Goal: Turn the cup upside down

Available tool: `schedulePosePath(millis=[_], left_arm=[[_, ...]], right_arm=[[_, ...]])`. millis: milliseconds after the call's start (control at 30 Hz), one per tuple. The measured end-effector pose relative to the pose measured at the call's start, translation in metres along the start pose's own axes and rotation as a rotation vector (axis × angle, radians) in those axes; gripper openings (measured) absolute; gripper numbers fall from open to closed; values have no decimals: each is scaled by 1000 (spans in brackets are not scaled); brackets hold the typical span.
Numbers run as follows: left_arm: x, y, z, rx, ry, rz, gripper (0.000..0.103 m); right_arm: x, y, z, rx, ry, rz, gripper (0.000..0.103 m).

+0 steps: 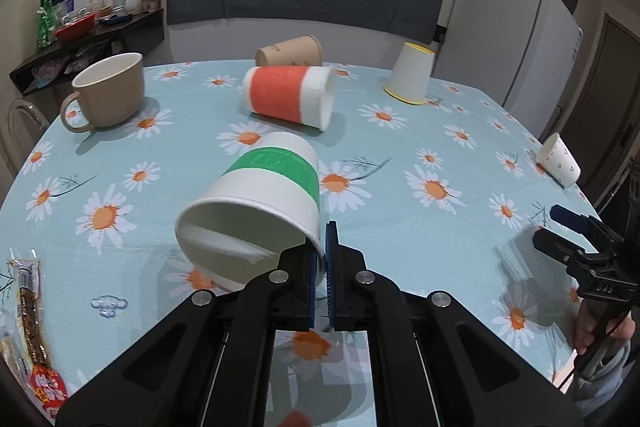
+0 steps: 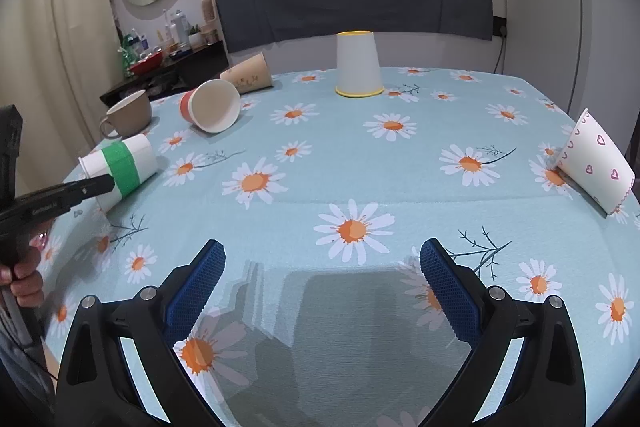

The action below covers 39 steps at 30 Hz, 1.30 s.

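Pinching the green cup (image 1: 260, 203) by its rim, left gripper (image 1: 322, 259) holds it tilted above the table (image 1: 400, 163), mouth toward camera. Right gripper (image 2: 320, 287) hangs spread wide, nothing between its pads.

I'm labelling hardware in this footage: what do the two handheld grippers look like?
Both are black plastic frames with silver bolts and blue, dimpled pads on the fingers. The left gripper and right gripper look alike. White lettering marks the right gripper's side in the left view. A bare hand holds the left one's handle.
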<state>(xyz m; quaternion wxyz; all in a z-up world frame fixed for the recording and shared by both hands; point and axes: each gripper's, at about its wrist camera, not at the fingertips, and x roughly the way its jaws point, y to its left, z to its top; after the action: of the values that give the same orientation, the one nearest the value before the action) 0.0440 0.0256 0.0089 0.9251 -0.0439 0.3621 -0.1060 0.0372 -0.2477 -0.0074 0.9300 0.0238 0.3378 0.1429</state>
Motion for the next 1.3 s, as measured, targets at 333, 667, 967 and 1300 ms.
schedulePosePath(millis=[333,667,967,1300], left_arm=[[17,-81,-14,105,60,-82,4],[28,-119,-15,133,90,-120,6],[14,-110,-21,141,90,-102,90],[-9,-76,-30,169,37,55,97]], right_arm=[[-2,-10,1,56,-14,-4,94],[-1,-15,2,81,-18,-6,94],[0,-16,1,89,-13,-1,94],[4,-18,2,99,8,3,94]])
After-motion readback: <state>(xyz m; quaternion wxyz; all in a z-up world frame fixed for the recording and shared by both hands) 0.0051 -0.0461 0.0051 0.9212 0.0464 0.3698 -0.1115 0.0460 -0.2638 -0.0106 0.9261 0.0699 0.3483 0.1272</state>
